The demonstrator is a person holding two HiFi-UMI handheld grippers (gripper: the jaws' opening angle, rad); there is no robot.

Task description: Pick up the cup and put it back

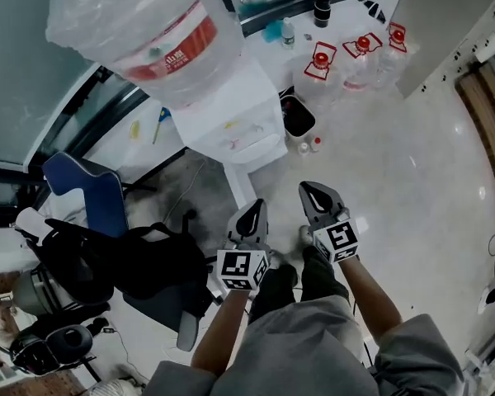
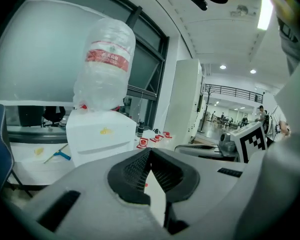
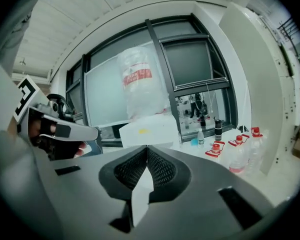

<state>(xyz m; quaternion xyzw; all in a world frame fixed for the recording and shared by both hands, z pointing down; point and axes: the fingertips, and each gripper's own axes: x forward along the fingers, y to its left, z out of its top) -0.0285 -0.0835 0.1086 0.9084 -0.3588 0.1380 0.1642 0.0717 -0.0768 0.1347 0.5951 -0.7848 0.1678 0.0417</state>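
Facing the water dispenser (image 1: 241, 120) with left gripper (image 1: 252, 209) and right gripper (image 1: 317, 191) side by side.
Holding both pairs of jaws clenched, empty.

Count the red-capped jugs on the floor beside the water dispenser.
3 jugs, in a row right of the water dispenser: the nearest jug, the middle jug, and the far jug by the white panel. Others may be hidden behind it.

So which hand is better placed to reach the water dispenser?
Probably left. The left gripper sits closer to the water dispenser, which looms larger in its view; the right gripper is farther to the side. Both are shut.
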